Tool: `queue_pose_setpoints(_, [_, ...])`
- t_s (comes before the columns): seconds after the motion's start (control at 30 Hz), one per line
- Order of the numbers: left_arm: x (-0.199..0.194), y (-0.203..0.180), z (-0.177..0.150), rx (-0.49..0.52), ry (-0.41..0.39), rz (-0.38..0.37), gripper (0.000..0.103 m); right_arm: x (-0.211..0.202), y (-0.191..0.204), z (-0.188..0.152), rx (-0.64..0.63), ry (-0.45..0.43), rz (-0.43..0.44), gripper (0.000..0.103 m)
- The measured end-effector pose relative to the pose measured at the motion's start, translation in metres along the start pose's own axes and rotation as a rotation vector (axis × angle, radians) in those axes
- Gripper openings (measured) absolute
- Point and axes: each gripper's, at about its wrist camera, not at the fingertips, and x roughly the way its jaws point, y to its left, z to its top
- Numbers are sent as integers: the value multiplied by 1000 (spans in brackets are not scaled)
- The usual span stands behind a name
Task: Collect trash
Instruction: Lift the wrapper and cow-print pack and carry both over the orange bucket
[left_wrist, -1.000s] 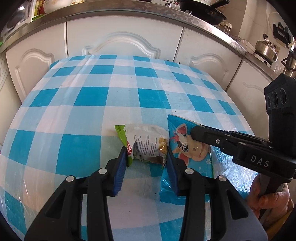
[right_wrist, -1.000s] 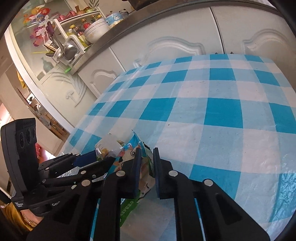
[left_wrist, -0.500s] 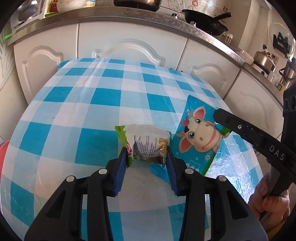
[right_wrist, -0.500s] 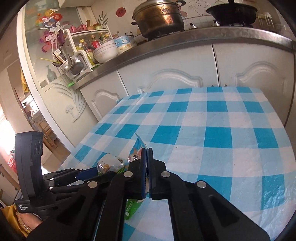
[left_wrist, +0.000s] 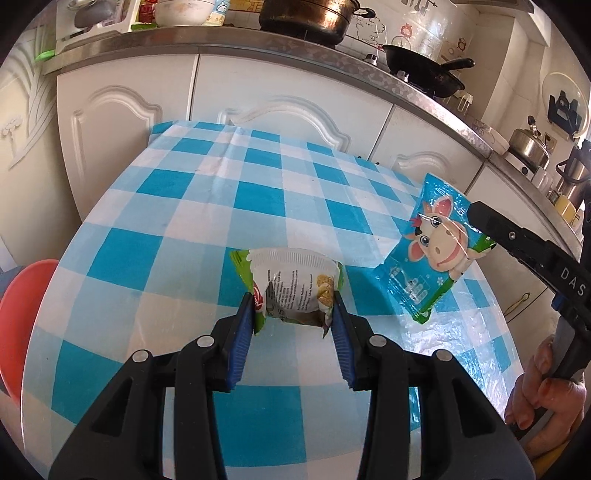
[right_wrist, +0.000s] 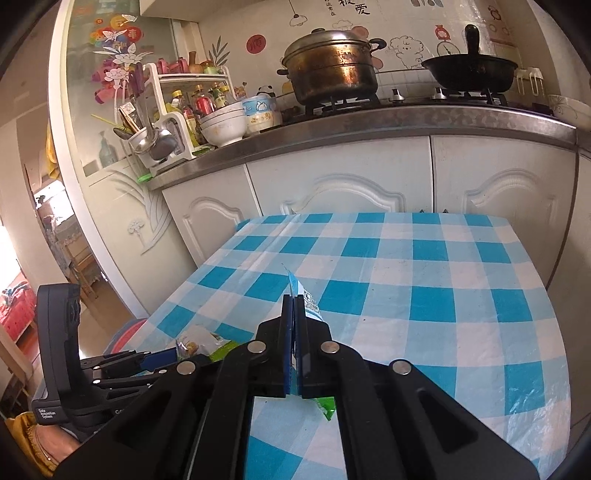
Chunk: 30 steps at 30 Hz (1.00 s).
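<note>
A crumpled white and green snack wrapper is pinched between the blue pads of my left gripper, lifted just over the checked tablecloth. To its right hangs a flat blue packet with a cartoon cow, held clear of the table by my right gripper, which is shut on its upper edge. In the right wrist view the right gripper is shut on that blue packet, seen edge-on, and the snack wrapper with the left gripper shows at lower left.
A red basin sits below the table's left edge. White cabinets stand behind the table, under a counter holding a large pot, a black wok and bowls. A hand grips the right gripper's handle.
The right gripper shut on the cow packet and lifted it off the table, up and to the right. The left gripper rose and pulled back with the snack wrapper still in it.
</note>
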Motion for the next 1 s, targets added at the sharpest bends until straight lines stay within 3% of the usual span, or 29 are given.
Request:
queue_pose_setpoints(0.43, [-26,51,-7,-79,-44,17,42,3,35,10,-21,15,-2,1])
queue_pose_setpoints(0.7, [-47,90,-12,-130,-67,69,42,18,73,19,-64,32,52,1])
queue_pose_setpoints(1.0, [-71,149,-13,-212,-95,168,42,51,142,28,-151,79,161,1])
